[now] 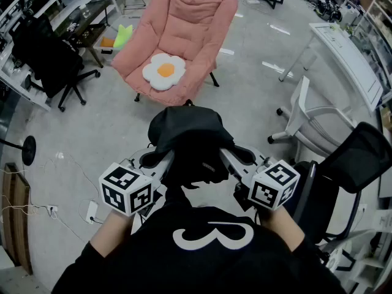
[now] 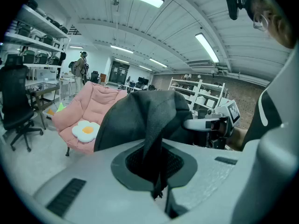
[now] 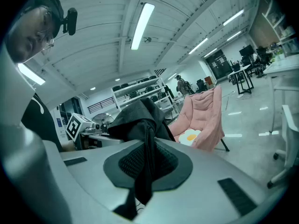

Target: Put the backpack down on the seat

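Backpack (image 1: 184, 133), its lower part hidden, hangs with straps (image 2: 156, 139) clenched in left gripper (image 1: 160, 162) and right gripper (image 1: 229, 158) jaws.

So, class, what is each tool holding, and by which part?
Both hold the black backpack: the left tool and right tool are each shut on a strap.
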Motion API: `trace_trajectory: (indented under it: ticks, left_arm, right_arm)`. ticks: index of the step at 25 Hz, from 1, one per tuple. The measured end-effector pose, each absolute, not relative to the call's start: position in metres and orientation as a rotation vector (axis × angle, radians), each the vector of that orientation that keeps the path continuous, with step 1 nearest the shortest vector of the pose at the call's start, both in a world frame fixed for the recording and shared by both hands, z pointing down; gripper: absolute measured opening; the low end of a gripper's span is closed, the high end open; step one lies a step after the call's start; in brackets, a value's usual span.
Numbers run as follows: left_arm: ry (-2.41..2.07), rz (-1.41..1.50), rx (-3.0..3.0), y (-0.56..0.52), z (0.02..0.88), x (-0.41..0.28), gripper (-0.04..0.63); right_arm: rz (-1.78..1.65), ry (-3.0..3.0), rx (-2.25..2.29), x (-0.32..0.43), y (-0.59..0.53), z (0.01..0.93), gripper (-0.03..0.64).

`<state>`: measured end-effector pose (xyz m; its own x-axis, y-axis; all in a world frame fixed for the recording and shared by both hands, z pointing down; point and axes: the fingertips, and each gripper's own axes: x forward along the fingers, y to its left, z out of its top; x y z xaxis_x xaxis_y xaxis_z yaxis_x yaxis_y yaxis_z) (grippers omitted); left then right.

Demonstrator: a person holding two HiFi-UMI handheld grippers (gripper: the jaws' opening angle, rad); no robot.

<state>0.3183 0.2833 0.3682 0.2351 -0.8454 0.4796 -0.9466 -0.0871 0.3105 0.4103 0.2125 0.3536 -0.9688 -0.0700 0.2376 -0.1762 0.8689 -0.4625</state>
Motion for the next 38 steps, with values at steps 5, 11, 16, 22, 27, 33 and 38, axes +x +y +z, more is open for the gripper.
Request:
trace_trajectory:
  ticks: [5,11,16,22,27,33,38]
  left_arm:
    - [-1.616,0.248,1.952,0.262,0.384,0.277,0.012]
    - [-1.588,0.227,1.945,0.245,0.401,0.218,0.012]
    - [-1.554,0.227,1.923,0.233,0.421,0.159,0.012]
    - [-1.552,0.216,1.908,0.231,0.431,0.083,0.012]
    - [-1.583,0.220,1.908,0.230,0.425,0.029,0.012]
    - [-1.663,0.231,1.906,0.222,0.416,-0.023,0.012]
    - [-1.705,0.231,1.873,0.202,0.416,-0.060,0.012]
  right_arm:
    - [0.745,-2.817,0.214,0.370,0.193,0.368,0.029]
    - [0.721,-2.800,0.211,0.312,0.180,0.382,0.029]
    - [0.778,-2.752,0.217,0.254,0.166,0.403,0.029]
    - [0.781,-2.711,0.211,0.179,0.166,0.413,0.029]
    - [0.792,-2.730,0.199,0.125,0.164,0.408,0.029]
    - [0.785,-2.751,0.128,0.074,0.158,0.403,0.029]
    - [0.815,-2.740,0.110,0.036,0.136,0.404,0.029]
